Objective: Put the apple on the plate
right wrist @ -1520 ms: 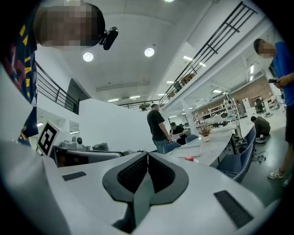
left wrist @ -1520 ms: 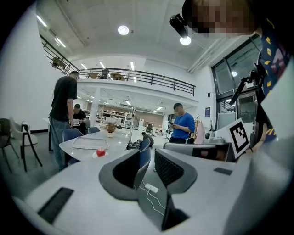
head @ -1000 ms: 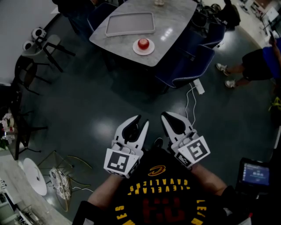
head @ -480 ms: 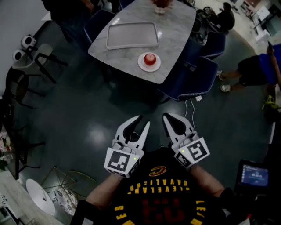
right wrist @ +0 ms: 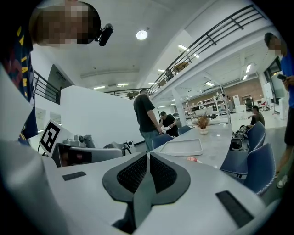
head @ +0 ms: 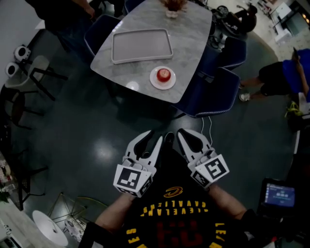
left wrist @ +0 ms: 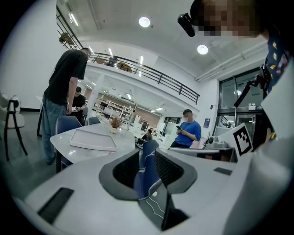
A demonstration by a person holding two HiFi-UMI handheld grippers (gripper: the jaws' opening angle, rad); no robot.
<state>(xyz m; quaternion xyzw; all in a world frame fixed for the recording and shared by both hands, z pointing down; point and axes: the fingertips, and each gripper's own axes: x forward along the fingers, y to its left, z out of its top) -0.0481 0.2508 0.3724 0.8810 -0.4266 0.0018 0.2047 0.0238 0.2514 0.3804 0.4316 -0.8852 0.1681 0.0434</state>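
Observation:
A red apple (head: 163, 74) sits on a small white plate (head: 156, 82) near the front edge of a grey marble table (head: 193, 29). In the right gripper view the apple (right wrist: 193, 159) is a small reddish spot beside the tray. Both grippers are held close to the person's body, far short of the table. My left gripper (head: 155, 135) (left wrist: 147, 160) is slightly open, with only a distant blue chair showing through the gap. The pads of my right gripper (head: 184, 131) (right wrist: 148, 158) are pressed together with nothing in them.
A grey empty tray (head: 141, 46) lies behind the plate, and a vase of dried flowers (head: 172, 6) stands at the far end. Blue chairs (head: 208, 97) ring the table. One person (left wrist: 64, 92) stands at its far left, another in blue (head: 286, 72) at the right. A cable (head: 209, 127) runs across the dark floor.
The table with the apple and plate has shifted lower and nearer in the head view. Both grippers keep the same pose and state.

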